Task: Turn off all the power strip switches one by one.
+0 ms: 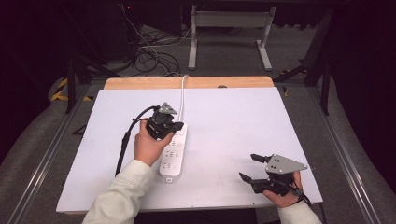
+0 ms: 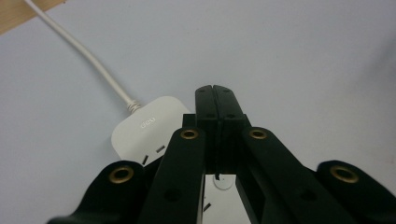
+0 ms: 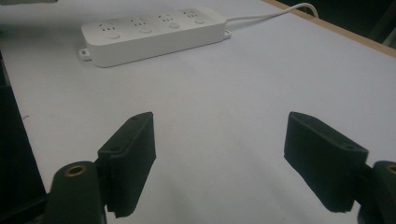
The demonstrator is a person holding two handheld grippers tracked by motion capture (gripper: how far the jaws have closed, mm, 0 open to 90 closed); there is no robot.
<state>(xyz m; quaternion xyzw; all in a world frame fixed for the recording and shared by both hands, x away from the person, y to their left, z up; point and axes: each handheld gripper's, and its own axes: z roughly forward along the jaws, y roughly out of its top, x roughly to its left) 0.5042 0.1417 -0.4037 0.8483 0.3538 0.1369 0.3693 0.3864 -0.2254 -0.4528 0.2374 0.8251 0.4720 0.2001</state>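
Observation:
A white power strip [image 1: 172,156] lies lengthwise near the middle of the white board, and its cable [image 1: 182,95] runs off toward the far edge. My left gripper [image 1: 171,127] is held over the strip's far end, the end where the cable enters. In the left gripper view its jaws are pressed together with nothing between them, tips [image 2: 215,93] just past the strip's rounded end [image 2: 144,125]; a round button [image 2: 222,181] shows below them. My right gripper [image 1: 246,167] rests near the board's front right, open and empty, pointing left toward the strip [image 3: 149,32].
The white board [image 1: 233,121] covers a wooden table whose bare strip [image 1: 187,82] shows at the far edge. Metal rails run along both sides. Beyond the table are floor cables [image 1: 149,56] and a white desk frame [image 1: 229,32].

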